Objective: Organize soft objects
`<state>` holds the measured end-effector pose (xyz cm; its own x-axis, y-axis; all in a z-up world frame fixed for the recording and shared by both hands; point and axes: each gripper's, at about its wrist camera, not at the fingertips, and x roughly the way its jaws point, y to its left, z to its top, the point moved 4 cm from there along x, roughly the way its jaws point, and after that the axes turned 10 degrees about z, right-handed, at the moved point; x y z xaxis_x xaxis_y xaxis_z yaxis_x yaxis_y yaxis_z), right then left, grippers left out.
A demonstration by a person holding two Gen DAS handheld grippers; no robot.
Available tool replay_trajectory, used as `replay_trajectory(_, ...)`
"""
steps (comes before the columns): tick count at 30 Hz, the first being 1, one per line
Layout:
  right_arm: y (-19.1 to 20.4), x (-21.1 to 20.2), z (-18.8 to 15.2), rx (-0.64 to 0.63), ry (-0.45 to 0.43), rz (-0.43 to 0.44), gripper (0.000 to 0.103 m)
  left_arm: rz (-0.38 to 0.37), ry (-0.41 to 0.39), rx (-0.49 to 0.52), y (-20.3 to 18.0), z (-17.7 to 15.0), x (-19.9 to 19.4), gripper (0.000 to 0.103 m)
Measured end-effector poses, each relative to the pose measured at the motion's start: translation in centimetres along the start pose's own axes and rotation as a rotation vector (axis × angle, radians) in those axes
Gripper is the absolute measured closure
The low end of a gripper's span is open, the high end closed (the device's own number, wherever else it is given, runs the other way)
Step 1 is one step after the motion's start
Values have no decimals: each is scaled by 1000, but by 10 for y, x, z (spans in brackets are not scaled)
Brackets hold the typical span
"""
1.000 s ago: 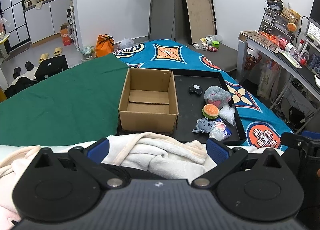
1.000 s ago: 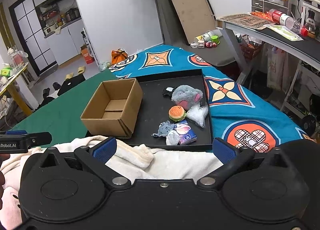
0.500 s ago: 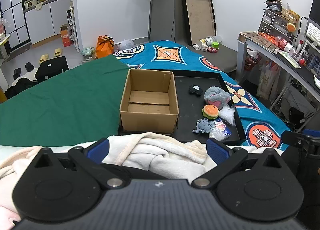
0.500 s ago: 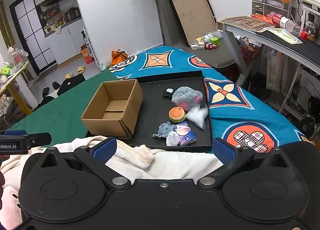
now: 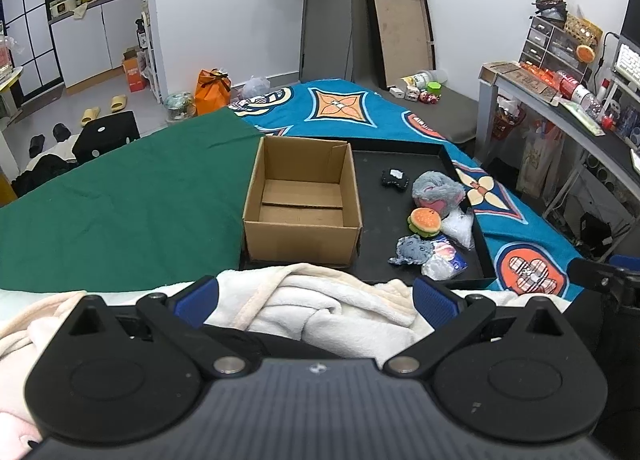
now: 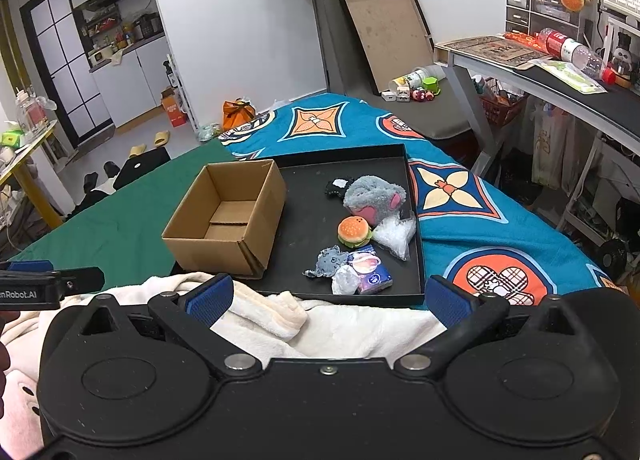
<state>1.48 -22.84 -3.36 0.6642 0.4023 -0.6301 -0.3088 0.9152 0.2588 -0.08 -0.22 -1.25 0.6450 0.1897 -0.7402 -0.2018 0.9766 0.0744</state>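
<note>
Left to right across the bed. A green sheet [image 5: 120, 196] covers the left part of the bed, and a blue patterned blanket [image 5: 516, 236] covers the right part. An open cardboard box [image 5: 302, 202], upright and with nothing visible inside it, stands at the left end of a shallow black tray [image 5: 384, 216]. The soft objects lie in the right half of the tray: a small black plush [image 5: 394, 179] farthest back; a grey and pink plush [image 5: 436, 193] just in front of it; a burger toy [image 5: 425, 221] touching the grey plush; a clear crinkled bag [image 5: 460, 225] just beside the burger, against the right wall; a small grey-blue plush [image 5: 412, 250] nearer the front; a tissue packet [image 5: 450, 256] beside that plush, with a second clear wrapper against its near side.

A cream fleece blanket [image 5: 320, 308] lies bunched at the near edge of the bed, below both cameras.

Left gripper [image 5: 316, 298]: blue-padded fingers spread wide, nothing between them, poised above the fleece. Right gripper [image 6: 328, 298]: likewise spread wide and holding nothing. At the left edge of the right wrist view, one finger of the left gripper appears.
</note>
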Motion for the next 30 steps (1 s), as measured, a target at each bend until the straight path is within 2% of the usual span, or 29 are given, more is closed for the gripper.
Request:
replay_trajectory(13, -5, 9, 5, 33, 22, 27, 0, 0, 18, -4, -1, 3, 13, 1)
replay_trajectory(26, -16, 33, 13, 52, 49, 15, 0, 9, 61, -18, -1, 16, 44, 1)
replay_trajectory(30, -22, 42, 15, 68, 54, 39, 0, 18, 70, -28, 1, 21, 54, 1)
